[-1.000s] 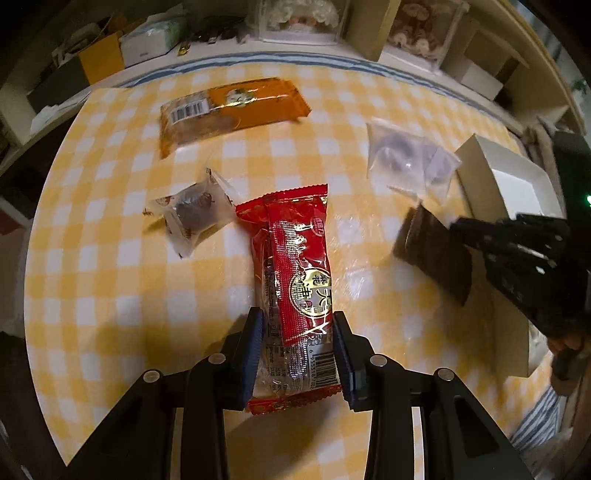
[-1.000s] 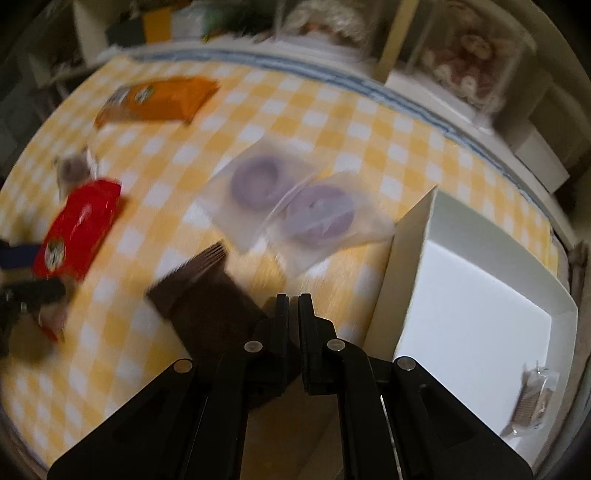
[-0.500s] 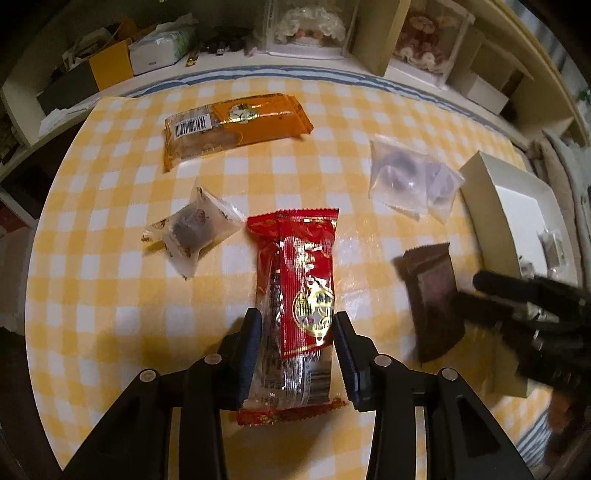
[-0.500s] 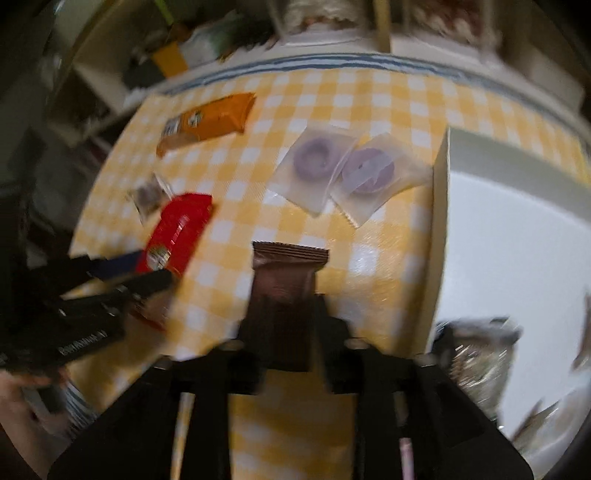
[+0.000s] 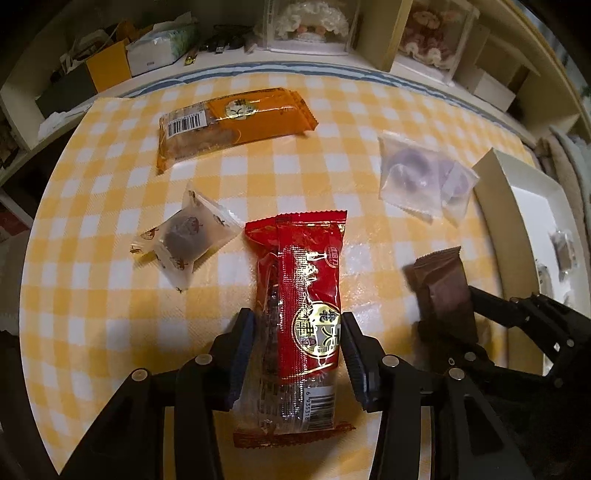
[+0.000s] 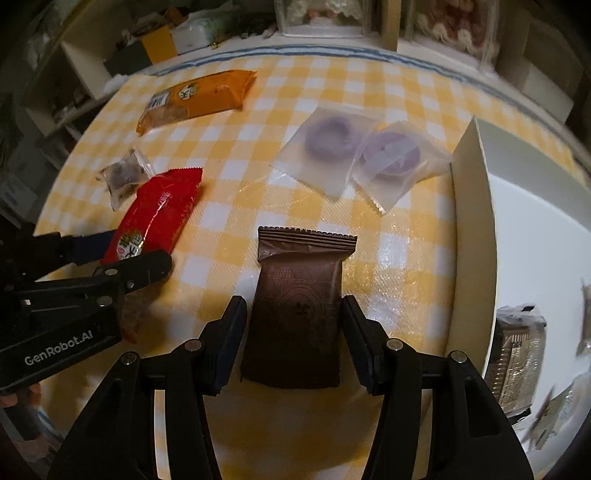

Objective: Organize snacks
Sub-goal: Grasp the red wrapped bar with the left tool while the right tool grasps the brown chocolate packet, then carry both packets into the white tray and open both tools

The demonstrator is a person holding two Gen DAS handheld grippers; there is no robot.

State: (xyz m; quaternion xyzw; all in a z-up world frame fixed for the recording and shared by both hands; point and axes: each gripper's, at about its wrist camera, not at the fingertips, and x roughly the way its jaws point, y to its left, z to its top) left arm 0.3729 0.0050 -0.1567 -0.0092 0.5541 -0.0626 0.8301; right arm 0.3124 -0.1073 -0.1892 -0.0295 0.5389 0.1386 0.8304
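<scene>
- Between the fingers of the left gripper (image 5: 298, 343) lies a long red foil snack packet with a gold round label (image 5: 299, 317), flat on the counter under a yellow-and-white checked cloth (image 5: 110, 314); both pads sit against the packet's sides, but whether they are actually pinching it cannot be told.
- Just to its left lies a small clear wrapper with a dark round sweet inside (image 5: 184, 242), one corner almost touching the red packet's top edge.
- Farther back is a long orange foil packet with a barcode (image 5: 232, 123), lying crosswise.
- On the right side, the right gripper (image 6: 293, 332) straddles a dark brown foil sachet with a crimped top (image 6: 299, 306); narrow gaps show on both sides, so the jaws stand spread and nothing is grasped.
- Beyond the sachet, two frosted clear pouches with purple ring-shaped sweets (image 6: 354, 155) overlap, the right one near the wall of a white cardboard box (image 6: 471, 206).
- Inside the box, at the right edge, wrapped snacks (image 6: 517, 354) are blurred and partly cut off.
- Both grippers point forward, low over the counter, close side by side.
- Shelves with boxes and clear display cases (image 5: 314, 22) line the far edge, dim and hard to read.
</scene>
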